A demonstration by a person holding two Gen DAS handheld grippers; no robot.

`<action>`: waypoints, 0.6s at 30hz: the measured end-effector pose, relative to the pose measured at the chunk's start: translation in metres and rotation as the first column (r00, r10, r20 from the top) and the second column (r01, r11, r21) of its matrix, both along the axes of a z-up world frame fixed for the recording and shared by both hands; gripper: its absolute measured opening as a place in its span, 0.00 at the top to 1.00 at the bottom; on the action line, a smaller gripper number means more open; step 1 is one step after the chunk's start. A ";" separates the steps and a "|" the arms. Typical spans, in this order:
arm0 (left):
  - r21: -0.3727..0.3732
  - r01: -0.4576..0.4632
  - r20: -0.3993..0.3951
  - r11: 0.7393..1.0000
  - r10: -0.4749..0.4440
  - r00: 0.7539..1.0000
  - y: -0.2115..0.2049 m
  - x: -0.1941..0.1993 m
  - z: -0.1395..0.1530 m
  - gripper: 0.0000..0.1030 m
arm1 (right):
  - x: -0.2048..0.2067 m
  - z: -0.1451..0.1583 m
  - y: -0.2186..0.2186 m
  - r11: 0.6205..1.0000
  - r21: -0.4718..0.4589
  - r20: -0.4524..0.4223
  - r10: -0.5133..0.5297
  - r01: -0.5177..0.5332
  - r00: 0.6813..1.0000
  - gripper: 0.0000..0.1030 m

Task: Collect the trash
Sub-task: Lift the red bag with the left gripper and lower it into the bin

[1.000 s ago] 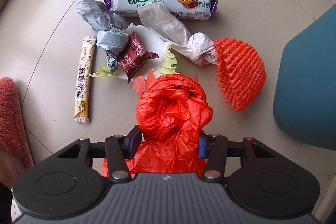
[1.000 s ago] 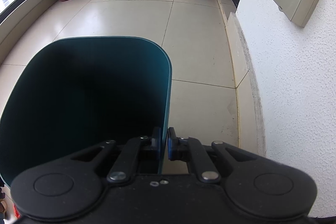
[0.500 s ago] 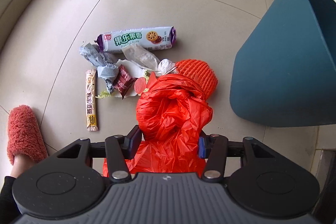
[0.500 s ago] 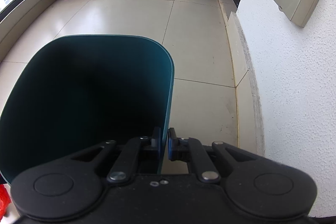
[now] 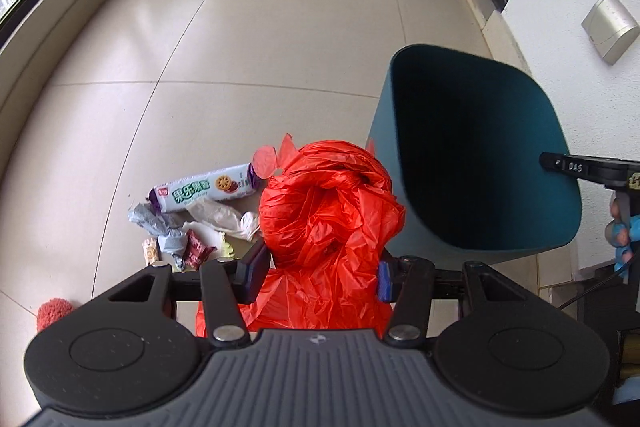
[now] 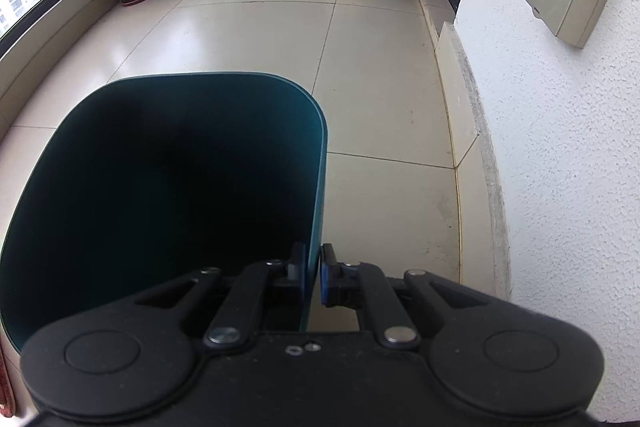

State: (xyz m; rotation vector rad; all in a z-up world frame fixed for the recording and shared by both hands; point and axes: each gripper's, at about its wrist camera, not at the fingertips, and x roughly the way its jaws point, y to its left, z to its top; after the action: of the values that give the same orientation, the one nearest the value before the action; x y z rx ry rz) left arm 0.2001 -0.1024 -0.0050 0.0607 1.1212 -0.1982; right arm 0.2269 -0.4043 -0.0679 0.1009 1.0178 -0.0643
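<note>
Glossy tiled floor [image 6: 248, 39] — white wall [image 6: 560, 155]

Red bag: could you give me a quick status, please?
Left hand-held gripper shut on red bag. Right hand-held gripper clamps bin rim. Nothing blocking bin mouth.

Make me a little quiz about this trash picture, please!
1. True or false: the left hand-held gripper holds a knotted red plastic bag.
2. What does the right hand-held gripper pinch? A) cookie packet B) the teal bin's rim C) nothing
3. Fill in: the cookie packet lies on the ____.

Key: 1 true. 2 B, the teal bin. 3 floor.
</note>
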 end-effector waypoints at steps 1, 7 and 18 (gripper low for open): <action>-0.001 0.012 0.010 1.000 -0.012 1.000 -0.008 0.003 0.006 0.51 | 0.000 0.000 -0.001 1.000 0.004 0.000 -0.002 0.002 1.000 0.94; -0.016 0.069 0.062 0.997 -0.068 0.996 -0.064 0.030 0.031 0.51 | 0.000 0.000 -0.005 1.000 0.022 0.001 -0.006 0.006 1.000 0.93; -0.043 0.148 0.018 0.988 -0.147 0.989 -0.159 0.083 -0.009 0.51 | -0.001 0.000 -0.014 0.999 0.050 0.004 -0.004 0.004 1.000 0.93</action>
State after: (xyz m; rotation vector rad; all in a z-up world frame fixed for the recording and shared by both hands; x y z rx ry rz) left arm 0.2829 -0.2609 -0.0136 0.1058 1.0979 -0.3542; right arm 0.2258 -0.4188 -0.0679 0.1482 1.0157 -0.0422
